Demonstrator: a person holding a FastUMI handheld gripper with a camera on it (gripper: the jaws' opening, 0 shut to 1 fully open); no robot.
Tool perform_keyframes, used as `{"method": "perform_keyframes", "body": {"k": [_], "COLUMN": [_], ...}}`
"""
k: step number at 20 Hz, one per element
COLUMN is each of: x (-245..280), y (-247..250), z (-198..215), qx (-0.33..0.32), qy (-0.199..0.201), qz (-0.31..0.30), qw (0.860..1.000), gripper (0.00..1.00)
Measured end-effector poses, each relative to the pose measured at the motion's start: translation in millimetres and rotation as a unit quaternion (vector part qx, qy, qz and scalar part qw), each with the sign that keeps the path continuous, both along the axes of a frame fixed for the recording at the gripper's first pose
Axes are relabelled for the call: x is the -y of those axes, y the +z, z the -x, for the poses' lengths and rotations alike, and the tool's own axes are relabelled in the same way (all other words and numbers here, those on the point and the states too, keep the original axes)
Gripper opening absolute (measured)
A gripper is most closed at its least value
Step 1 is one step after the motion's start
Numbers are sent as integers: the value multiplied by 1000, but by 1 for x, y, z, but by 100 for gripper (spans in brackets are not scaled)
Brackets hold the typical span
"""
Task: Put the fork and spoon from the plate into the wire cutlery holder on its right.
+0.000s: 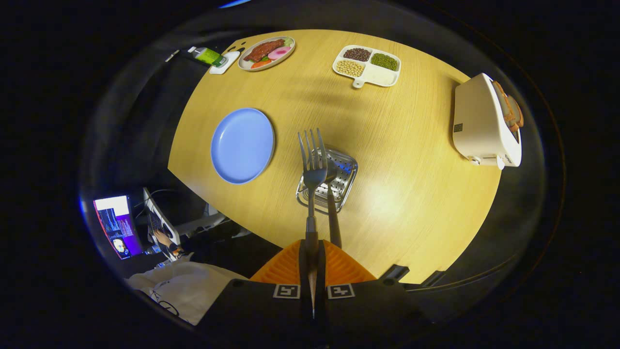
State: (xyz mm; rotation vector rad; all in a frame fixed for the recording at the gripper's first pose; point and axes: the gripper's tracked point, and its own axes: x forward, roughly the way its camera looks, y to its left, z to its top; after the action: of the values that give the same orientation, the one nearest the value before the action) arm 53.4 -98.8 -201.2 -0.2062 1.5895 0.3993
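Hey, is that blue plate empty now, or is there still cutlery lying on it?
Empty. The round blue plate shows only bare surface. The metal fork is clamped between the orange gripper fingers, above the wire cutlery holder.

Gripper (312,254) fingers clamp fork (313,167); wire cutlery holder (329,180) just ahead — spoon handle (333,215) leans inside; bare table (411,194) either side.

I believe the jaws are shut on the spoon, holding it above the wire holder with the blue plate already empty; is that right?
Not quite: the gripper view shows the gripper shut on the fork, tines forward, not the spoon. The rest holds: it hangs above the wire holder, and the blue plate is empty. A dark handle already stands in the holder, beside the fork.
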Motion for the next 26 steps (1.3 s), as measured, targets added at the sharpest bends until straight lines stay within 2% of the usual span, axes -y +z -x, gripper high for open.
{"method": "perform_keyframes", "body": {"k": [2, 8, 14, 17, 19, 25, 26], "x": [2, 14, 18, 16, 13, -12, -15], "y": [-10, -25, -29, -33, -30, -5, -1], "z": [-5, 8, 3, -7, -13, -11, -10], "qx": [-22, -103, -132, -122, -107, -59, -50], "qy": [6, 64, 52, 31, 24, 2, 1], "qz": [11, 42, 52, 47, 36, -27, -35], "qw": [1000, 992, 988, 991, 993, 998, 998], "gripper": [6, 6, 7, 13, 24, 75, 77]}}
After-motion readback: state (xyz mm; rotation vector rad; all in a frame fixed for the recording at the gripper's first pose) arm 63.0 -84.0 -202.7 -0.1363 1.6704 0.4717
